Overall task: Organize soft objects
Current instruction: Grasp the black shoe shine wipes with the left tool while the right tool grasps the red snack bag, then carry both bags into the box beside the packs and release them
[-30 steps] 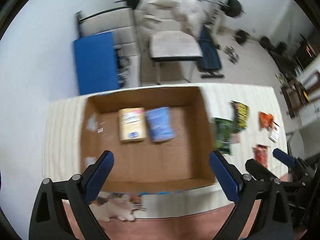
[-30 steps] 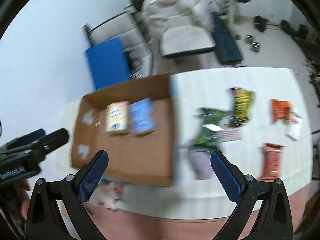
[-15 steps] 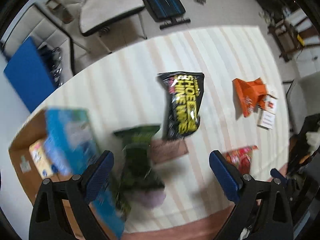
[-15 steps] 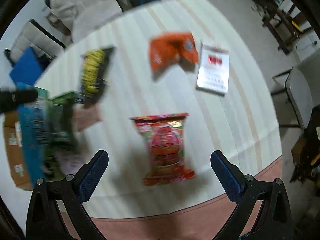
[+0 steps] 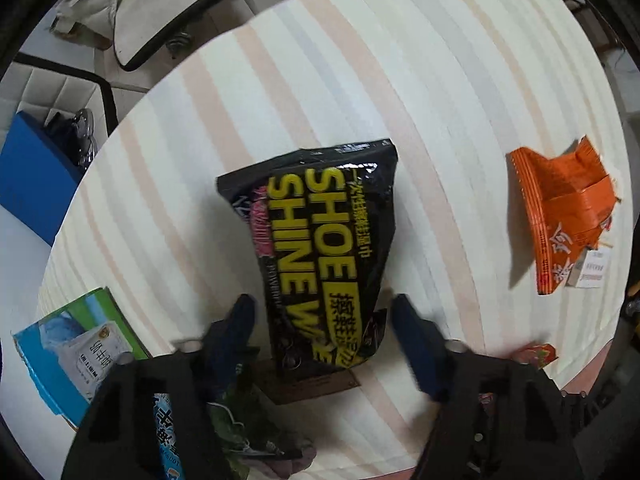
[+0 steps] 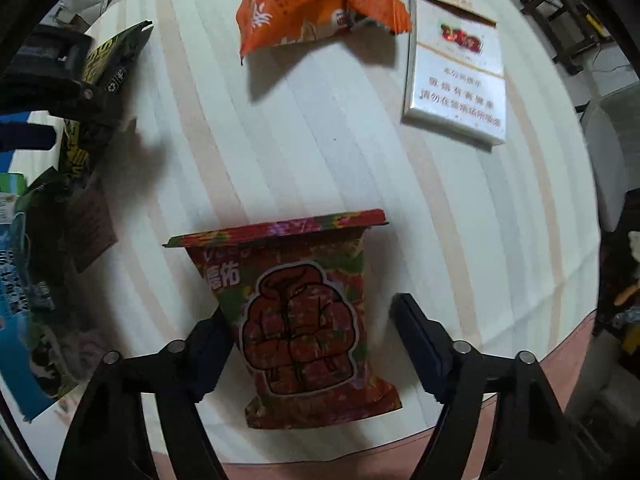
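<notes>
My left gripper (image 5: 324,328), jaws just closing, straddles the black shoe-wipe pack (image 5: 320,248) on the striped table (image 5: 420,80); contact seems not yet made. My right gripper (image 6: 312,332), likewise closing, brackets the red snack bag (image 6: 300,320), right pad clear.

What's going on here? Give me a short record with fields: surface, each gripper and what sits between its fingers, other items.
surface: striped tablecloth
left gripper: jaws just closing around black wipes pack, small gaps either side
right gripper: jaws just closing around red pack, right pad apart from it
other items: orange pack, white box
</notes>
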`<state>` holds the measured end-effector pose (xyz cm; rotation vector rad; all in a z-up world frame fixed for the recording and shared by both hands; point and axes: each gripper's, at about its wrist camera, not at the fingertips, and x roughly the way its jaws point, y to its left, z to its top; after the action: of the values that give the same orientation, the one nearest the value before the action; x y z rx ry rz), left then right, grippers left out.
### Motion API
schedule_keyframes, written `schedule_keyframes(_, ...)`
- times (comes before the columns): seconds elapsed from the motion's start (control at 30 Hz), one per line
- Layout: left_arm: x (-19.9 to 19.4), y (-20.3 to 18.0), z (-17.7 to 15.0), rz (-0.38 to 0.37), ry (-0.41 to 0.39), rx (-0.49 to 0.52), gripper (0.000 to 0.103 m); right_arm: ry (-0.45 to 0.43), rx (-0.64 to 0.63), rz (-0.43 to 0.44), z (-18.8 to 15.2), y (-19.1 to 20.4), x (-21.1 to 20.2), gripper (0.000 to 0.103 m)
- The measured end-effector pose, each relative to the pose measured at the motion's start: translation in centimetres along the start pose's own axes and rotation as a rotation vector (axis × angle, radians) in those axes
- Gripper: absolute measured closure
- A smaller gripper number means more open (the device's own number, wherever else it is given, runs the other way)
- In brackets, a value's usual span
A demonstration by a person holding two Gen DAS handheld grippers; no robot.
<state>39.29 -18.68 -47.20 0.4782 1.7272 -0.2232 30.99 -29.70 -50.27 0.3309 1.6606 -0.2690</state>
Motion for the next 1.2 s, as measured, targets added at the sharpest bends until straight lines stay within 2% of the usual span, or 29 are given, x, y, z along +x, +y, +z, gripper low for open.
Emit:
schedule_keyframes(0.1, 0.5, -0.3, -0.2, 0.006, 0.001, 0.004, 0.055, -0.011, -0.009, -0.028, -0.5, 0.4, 0.1, 0.032)
schedule_keyframes(0.23, 0.2, 0.0, -0.5, -0.016, -0.014, -0.011, 0.063, -0.024, -0.014, -0.031, -0.5, 0.7, -0.2, 0.049)
schedule_keyframes(0.37, -0.7, 0.1, -1.0, -0.015, -0.043, -0.026, 0.069, -0.025, -0.023, -0.034, -0.1, 1.1, -1.0, 0.054)
schedule_keyframes(0.5, -4.2, 0.5, -3.7, -0.075, -0.116, -0.048, 0.07, -0.038, -0.019, 0.011, -0.5, 0.8, -3.0, 0.055)
schedule_keyframes(0.63, -9.8, 1.9, -8.5, -0.138, -0.243, -0.074, 0.07, -0.086, -0.043, 0.073, -1.5, 0.9, -6.8, 0.055)
schedule_keyframes(0.77, -14.3, 5.8, -14.1, -0.229, -0.34, -0.119, 0.07, -0.148, -0.093, 0.153, -3.6, 2.4, -12.1, 0.055)
schedule_keyframes(0.9, -17.8, 11.4, -20.4, -0.25, -0.432, -0.196, 0.07, -0.203, -0.159, 0.212, -5.5, 5.0, -16.5, 0.055)
schedule_keyframes(0.97, -18.9, 14.9, -22.8, -0.248, -0.462, -0.25, 0.07, -0.21, -0.188, 0.247, -5.1, 6.7, -18.7, 0.055)
schedule_keyframes(1.07, -19.4, 20.3, -26.0, -0.221, -0.485, -0.326, 0.07, -0.223, -0.26, 0.303, -6.8, 11.5, -21.0, 0.055)
schedule_keyframes(1.2, -18.1, 27.4, -28.8, -0.158, -0.471, -0.425, 0.07, -0.229, -0.352, 0.313, -8.1, 19.2, -22.4, 0.055)
